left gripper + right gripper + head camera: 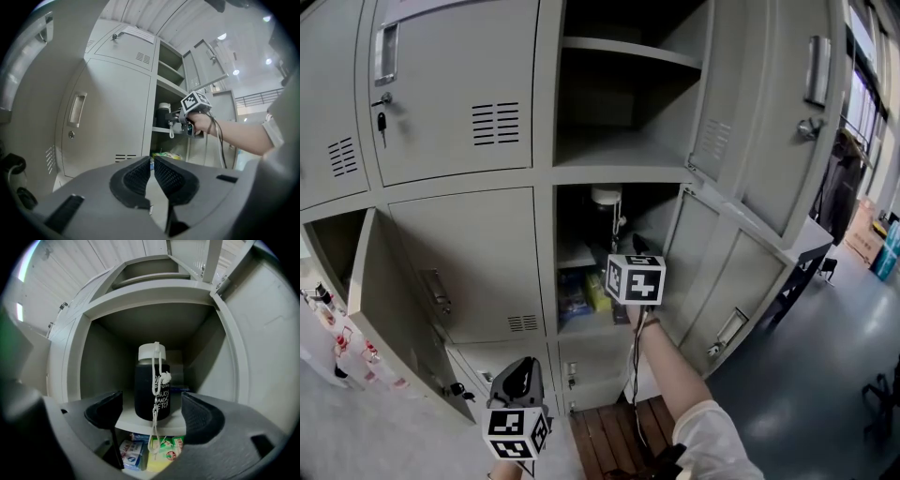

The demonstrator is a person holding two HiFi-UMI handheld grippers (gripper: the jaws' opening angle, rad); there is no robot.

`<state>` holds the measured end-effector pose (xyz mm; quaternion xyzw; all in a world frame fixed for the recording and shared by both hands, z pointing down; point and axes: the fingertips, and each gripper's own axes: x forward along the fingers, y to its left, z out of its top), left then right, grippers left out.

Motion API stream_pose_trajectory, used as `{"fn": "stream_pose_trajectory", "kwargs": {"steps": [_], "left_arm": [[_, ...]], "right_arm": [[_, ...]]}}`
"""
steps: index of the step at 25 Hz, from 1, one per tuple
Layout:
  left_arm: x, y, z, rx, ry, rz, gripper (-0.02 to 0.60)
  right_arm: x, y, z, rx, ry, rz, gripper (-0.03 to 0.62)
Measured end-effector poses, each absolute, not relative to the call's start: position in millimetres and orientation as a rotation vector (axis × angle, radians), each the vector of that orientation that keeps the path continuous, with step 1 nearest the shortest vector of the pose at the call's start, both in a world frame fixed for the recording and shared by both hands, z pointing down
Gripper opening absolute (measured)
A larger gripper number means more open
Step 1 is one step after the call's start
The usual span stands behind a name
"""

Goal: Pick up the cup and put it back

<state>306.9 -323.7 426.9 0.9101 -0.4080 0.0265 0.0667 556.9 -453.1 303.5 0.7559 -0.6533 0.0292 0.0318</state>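
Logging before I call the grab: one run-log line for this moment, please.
right gripper: open, facing cup | cup: upright on locker shelf, not gripped | left gripper: shut, empty

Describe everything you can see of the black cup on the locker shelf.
The cup is a black cylinder with pale lettering and a white lid. It stands upright on a pale shelf inside the open locker. A white knotted cord hangs down its front past the shelf edge. Nothing grips it: the right gripper has its jaws open, short of it.

Grey lockers (459,103) (doors ajar), dark floor (825,375).
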Motion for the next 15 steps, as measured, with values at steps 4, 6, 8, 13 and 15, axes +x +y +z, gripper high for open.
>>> {"fn": "stream_pose_trajectory", "kwargs": {"steps": [4, 6, 8, 13, 15], "left_arm": [[304, -331, 429, 2.722, -1.254, 0.065, 0.026], [302, -335, 429, 2.716, -1.267, 0.067, 0.026], [299, -339, 427, 2.714, -1.28, 0.066, 0.026], [299, -346, 420, 2.725, -1.295, 0.056, 0.026], [299, -348, 419, 2.729, -1.298, 0.057, 0.026]], "right_arm": [[560, -470, 296, 2.32, -2.011, 0.085, 0.393], [558, -478, 293, 2.312, -2.019, 0.081, 0.399], [557, -486, 290, 2.309, -2.026, 0.086, 0.408], [558, -508, 287, 2.309, -2.019, 0.089, 0.431], [560, -514, 286, 2.307, -2.014, 0.094, 0.439]]}}
